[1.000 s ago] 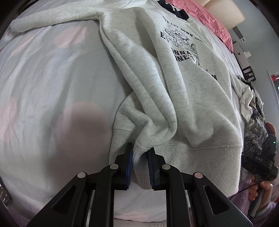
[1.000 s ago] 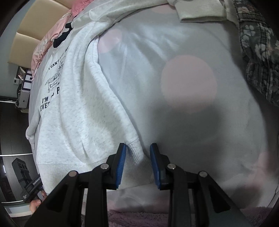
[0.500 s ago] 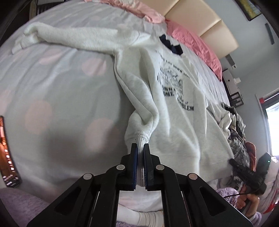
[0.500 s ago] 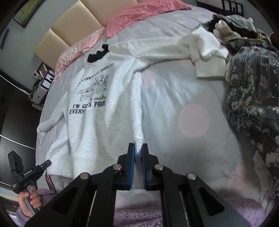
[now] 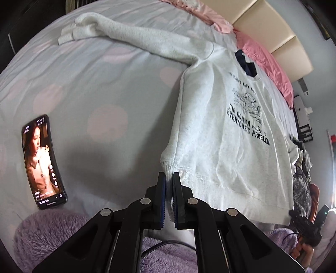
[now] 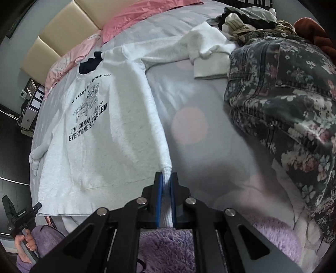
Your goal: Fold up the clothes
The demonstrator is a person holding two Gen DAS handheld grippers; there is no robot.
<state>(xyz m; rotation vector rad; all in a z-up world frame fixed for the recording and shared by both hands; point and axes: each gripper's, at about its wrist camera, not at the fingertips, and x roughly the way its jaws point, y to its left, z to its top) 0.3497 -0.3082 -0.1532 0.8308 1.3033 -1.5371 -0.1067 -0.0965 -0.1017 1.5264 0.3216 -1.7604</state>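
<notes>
A pale grey sweatshirt with dark printed lettering lies front-up on the bed, its sleeves spread out to both sides. My left gripper is shut on the left corner of its ribbed hem and holds that corner raised off the bedding. My right gripper is shut on the hem's right corner, with the cloth pulled into a taut ridge that runs up toward the armpit. Each view shows the other gripper's handle in a hand at its lower edge.
A phone with a lit screen lies on the spotted sheet at the left. A floral garment and a heap of clothes lie at the right. Pink pillows sit against the headboard. Purple fleece lies below both grippers.
Both grippers closed on the hem corners, then rose and drew back toward me with the cloth, so the whole sweatshirt and the phone came into view.
</notes>
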